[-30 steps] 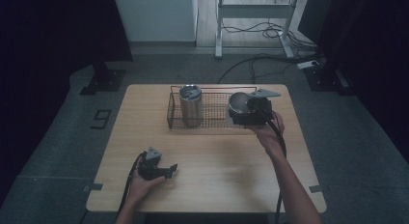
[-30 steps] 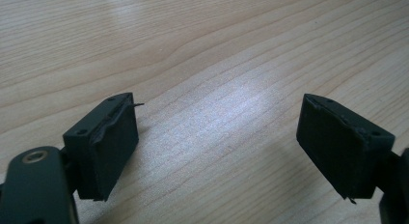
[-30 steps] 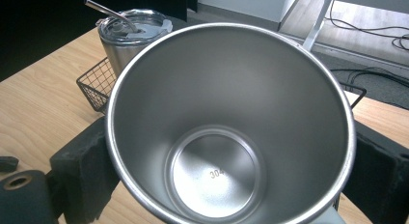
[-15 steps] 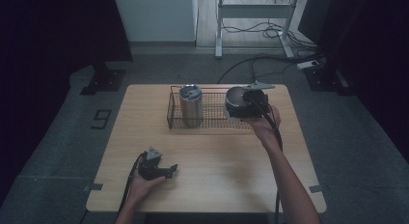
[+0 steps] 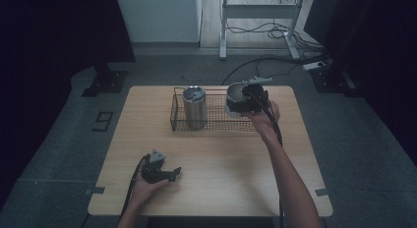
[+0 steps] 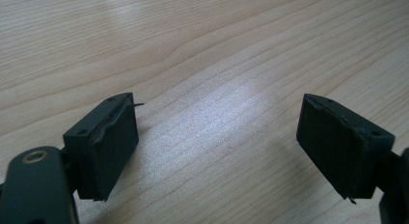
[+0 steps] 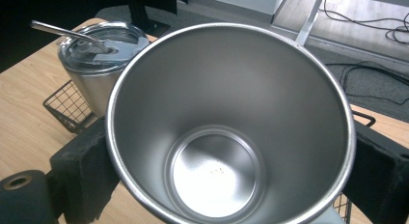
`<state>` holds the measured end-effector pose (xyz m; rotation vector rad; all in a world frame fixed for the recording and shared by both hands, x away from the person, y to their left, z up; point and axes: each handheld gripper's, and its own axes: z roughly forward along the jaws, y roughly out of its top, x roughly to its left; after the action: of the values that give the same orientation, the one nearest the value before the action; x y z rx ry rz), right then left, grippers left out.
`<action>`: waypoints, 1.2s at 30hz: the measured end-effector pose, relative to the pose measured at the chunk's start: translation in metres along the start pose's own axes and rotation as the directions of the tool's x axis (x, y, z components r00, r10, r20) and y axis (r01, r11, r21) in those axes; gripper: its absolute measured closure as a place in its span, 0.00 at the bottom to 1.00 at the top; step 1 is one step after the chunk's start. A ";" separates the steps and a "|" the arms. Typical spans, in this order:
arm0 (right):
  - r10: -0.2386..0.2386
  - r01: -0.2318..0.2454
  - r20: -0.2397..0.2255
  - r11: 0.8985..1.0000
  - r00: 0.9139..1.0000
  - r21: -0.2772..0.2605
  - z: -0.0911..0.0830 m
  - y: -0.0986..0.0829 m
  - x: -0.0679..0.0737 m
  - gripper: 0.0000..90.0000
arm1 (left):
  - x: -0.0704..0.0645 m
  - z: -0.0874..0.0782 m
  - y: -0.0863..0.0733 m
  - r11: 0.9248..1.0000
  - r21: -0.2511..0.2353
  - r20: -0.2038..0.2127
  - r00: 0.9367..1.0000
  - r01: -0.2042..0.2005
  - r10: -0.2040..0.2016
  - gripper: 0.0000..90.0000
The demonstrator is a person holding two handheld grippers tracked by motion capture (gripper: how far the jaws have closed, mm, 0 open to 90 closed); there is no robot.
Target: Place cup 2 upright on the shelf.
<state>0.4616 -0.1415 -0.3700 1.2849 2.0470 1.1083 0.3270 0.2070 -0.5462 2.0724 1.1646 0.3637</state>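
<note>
A pale wooden table (image 5: pixel 216 154) stands on grey carpet in a dim room, cables trailing across the floor beyond it. Nearest the person, the left gripper (image 5: pixel 169 174) rests idle on the bare wood, its jaws spread wide with nothing between them. Farther off, the right gripper (image 5: pixel 241 104) clasps an open steel cup (image 7: pixel 226 127) from both sides, holding it at the right end of the wire basket (image 5: pixel 184 125). A lidded tumbler (image 5: pixel 194 106) already stands in the basket's left part. The cup seems nearly placed; lowering and letting go remain.
</note>
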 end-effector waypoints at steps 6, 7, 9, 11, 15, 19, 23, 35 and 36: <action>0.000 0.000 0.006 1.000 1.000 0.013 0.010 0.002 -0.004 0.07 | 0.000 0.000 0.000 1.000 -0.001 -0.001 1.000 0.001 -0.001 0.17; 0.007 -0.007 0.003 1.000 1.000 0.017 0.011 0.002 -0.005 0.07 | 0.000 0.000 0.000 1.000 -0.001 -0.002 1.000 0.001 -0.001 0.17; 0.013 -0.013 -0.007 1.000 1.000 0.019 0.013 0.003 -0.006 0.07 | 0.000 0.000 0.000 1.000 -0.001 -0.003 1.000 0.002 -0.002 0.17; 0.019 -0.019 -0.010 1.000 1.000 0.023 0.016 0.004 -0.008 0.07 | 0.000 0.000 0.000 1.000 -0.002 -0.001 1.000 0.001 -0.001 0.17; 0.015 -0.015 0.000 1.000 1.000 0.027 0.020 0.006 -0.010 0.07 | 0.001 0.000 0.000 1.000 -0.002 -0.002 1.000 0.002 -0.002 0.17; 0.015 -0.015 0.011 0.999 1.000 0.030 0.027 0.007 -0.013 0.07 | 0.001 0.000 0.000 1.000 -0.002 -0.004 1.000 0.001 -0.001 0.17; 0.022 -0.023 0.016 0.999 1.000 0.046 0.034 0.005 -0.018 0.07 | 0.001 0.000 0.000 1.000 0.000 -0.005 1.000 -0.003 0.003 0.17; 0.032 -0.034 0.037 0.997 0.999 0.075 0.050 0.005 -0.028 0.07 | 0.001 0.000 0.000 1.000 0.003 -0.007 1.000 -0.003 0.003 0.17; 0.032 -0.035 0.040 0.996 0.999 0.082 0.052 0.005 -0.029 0.07 | 0.001 0.000 0.000 1.000 0.003 -0.007 1.000 -0.003 0.003 0.17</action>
<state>0.5150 -0.1467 -0.3956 1.3747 2.0692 1.0155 0.3279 0.2076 -0.5463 2.0780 1.1666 0.3711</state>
